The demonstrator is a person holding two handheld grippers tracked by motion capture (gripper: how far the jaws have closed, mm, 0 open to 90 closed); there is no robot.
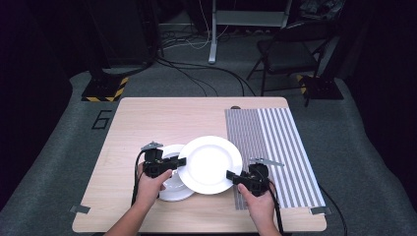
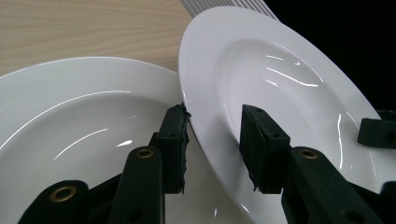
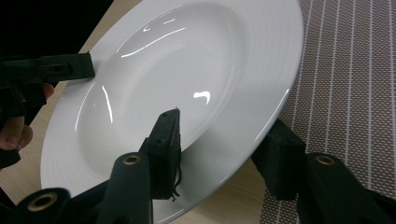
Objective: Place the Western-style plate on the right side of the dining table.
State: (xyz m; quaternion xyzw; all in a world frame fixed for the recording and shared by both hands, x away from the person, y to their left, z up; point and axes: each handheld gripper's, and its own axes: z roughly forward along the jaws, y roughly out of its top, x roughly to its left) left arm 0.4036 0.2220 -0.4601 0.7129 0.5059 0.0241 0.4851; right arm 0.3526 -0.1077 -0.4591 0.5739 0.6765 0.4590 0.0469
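Upper white plate point(image 1: 210, 164) is held tilted between both tools, overlapping the lower plate point(image 1: 173, 189) on the table. Left gripper point(image 1: 181, 161) straddles its left rim, right gripper point(image 1: 230, 174) its right rim; whether either clamps tight cannot be told

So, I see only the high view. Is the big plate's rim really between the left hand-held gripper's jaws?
Observer: Yes; the upper plate rim sits between the left hand-held gripper jaws, one jaw inside the bowl.
Operator: And the right one?
Observer: The right hand-held gripper has one jaw on the plate, the other under its rim.
Operator: Does it lie flat?
Observer: No, it tilts above the lower plate.
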